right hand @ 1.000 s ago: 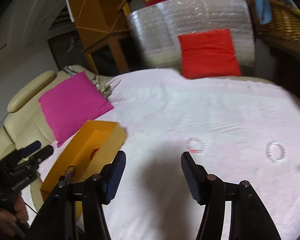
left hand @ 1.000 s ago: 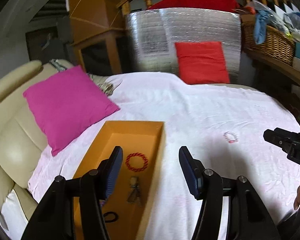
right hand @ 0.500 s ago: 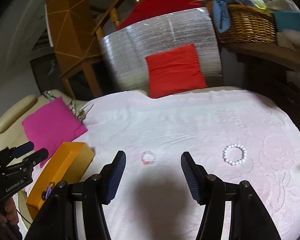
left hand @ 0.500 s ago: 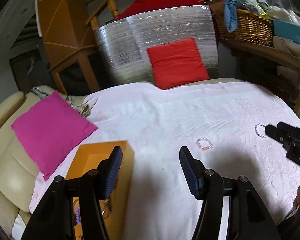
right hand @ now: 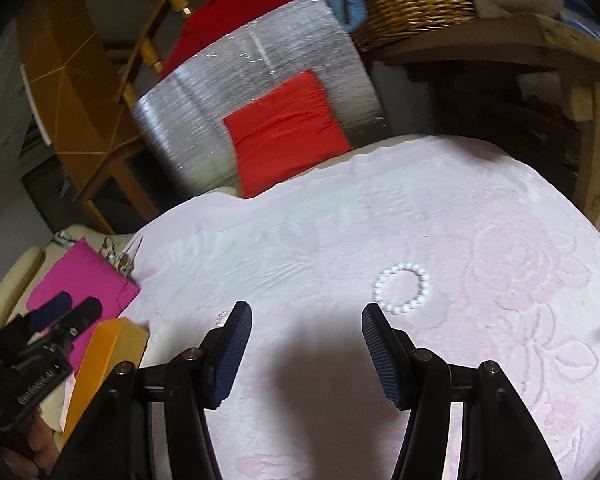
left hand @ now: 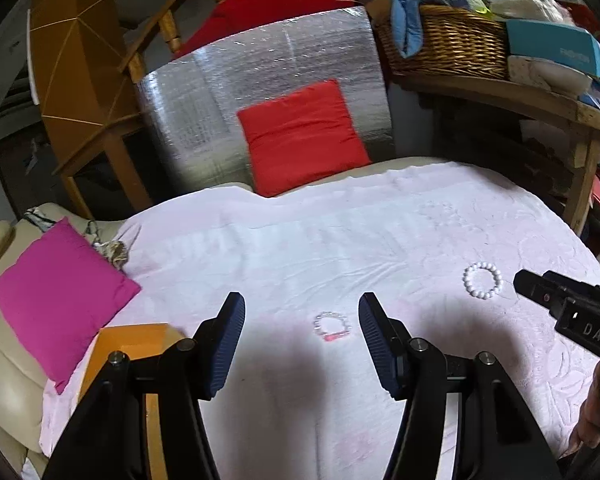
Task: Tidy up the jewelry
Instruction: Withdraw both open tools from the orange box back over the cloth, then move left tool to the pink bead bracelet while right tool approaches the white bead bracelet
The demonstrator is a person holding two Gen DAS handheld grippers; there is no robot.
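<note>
A small clear-bead bracelet with a pink piece (left hand: 332, 326) lies on the pale pink cloth (left hand: 300, 248), just ahead of my open, empty left gripper (left hand: 302, 312), slightly right of centre between its fingers. A white pearl bracelet (left hand: 482, 280) lies further right; in the right wrist view it (right hand: 401, 287) sits just beyond the right finger (right hand: 374, 326) of my open, empty right gripper (right hand: 306, 320). The orange box (left hand: 140, 340) is at the lower left, its inside hidden; it also shows in the right wrist view (right hand: 108, 356).
A magenta cushion (left hand: 56, 296) lies left on the cream sofa (left hand: 4, 360). A red cushion (left hand: 300, 136) leans on a silver foil panel (left hand: 260, 92) at the back. A wooden shelf with a wicker basket (left hand: 452, 40) stands at the right.
Both grippers have swung right, away from the orange box. The clear bracelet now sits ahead of my left gripper and the pearl bracelet ahead of my right. Both stay open.
</note>
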